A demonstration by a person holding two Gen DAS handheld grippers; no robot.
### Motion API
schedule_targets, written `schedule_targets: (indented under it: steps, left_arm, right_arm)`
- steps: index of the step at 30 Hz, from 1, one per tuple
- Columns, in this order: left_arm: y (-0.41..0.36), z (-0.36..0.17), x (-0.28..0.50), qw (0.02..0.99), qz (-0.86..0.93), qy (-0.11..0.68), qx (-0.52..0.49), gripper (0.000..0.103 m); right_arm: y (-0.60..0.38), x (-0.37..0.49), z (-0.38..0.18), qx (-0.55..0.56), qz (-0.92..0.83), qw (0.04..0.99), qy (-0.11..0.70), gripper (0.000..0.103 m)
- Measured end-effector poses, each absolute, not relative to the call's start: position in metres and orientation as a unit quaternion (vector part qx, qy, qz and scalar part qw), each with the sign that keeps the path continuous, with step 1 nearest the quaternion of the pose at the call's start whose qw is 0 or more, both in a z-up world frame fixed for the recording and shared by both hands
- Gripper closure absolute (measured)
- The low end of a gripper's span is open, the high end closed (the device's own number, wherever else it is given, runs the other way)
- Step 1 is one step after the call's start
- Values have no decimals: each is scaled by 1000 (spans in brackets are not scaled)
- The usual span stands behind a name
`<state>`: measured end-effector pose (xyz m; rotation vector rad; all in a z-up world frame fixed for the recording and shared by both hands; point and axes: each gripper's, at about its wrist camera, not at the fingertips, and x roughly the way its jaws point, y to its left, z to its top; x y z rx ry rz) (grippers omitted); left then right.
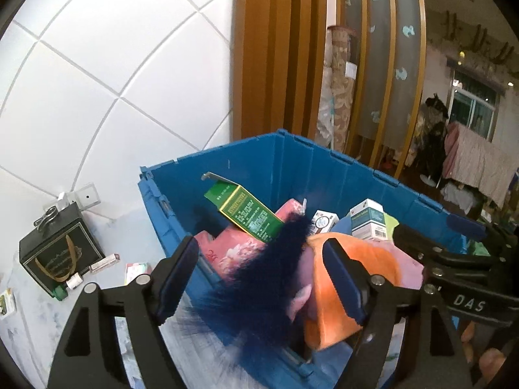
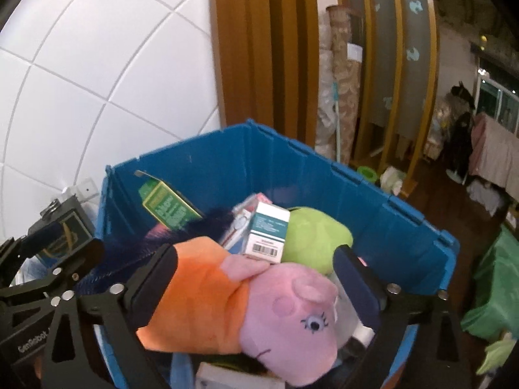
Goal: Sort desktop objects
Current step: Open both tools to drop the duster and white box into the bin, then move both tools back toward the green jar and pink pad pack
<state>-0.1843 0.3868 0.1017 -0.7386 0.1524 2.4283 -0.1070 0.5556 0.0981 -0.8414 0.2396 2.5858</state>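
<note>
A blue plastic crate (image 1: 292, 159) (image 2: 227, 162) holds sorted items: a green box (image 1: 249, 209) (image 2: 167, 206), white and teal medicine boxes (image 1: 368, 218) (image 2: 267, 231), a green plush (image 2: 313, 235) and a pink pouch (image 1: 233, 249). A pink pig plush in an orange dress (image 2: 259, 301) (image 1: 343, 278) lies on top, next to a dark blue furry thing (image 1: 259, 288). My left gripper (image 1: 262, 282) is open over the crate's near rim, above the fur. My right gripper (image 2: 256, 288) is open, its fingers either side of the pig plush. I cannot tell whether they touch it.
Left of the crate on the pale table stand a black gift box with gold ribbon (image 1: 56, 253), a lipstick (image 1: 105, 262), a small white bottle (image 1: 74, 281) and a small packet (image 1: 136, 270). A white tiled wall (image 1: 97, 81) is behind. Wooden slats (image 1: 285, 48) rise behind the crate.
</note>
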Motion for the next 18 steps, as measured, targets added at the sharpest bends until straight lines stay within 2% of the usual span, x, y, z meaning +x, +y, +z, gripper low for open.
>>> schedule_targets:
  steps: [18]
  left_arm:
    - [269, 94, -181, 272, 924, 25, -267, 24]
  right_arm:
    - [438, -97, 125, -272, 951, 136, 55, 0]
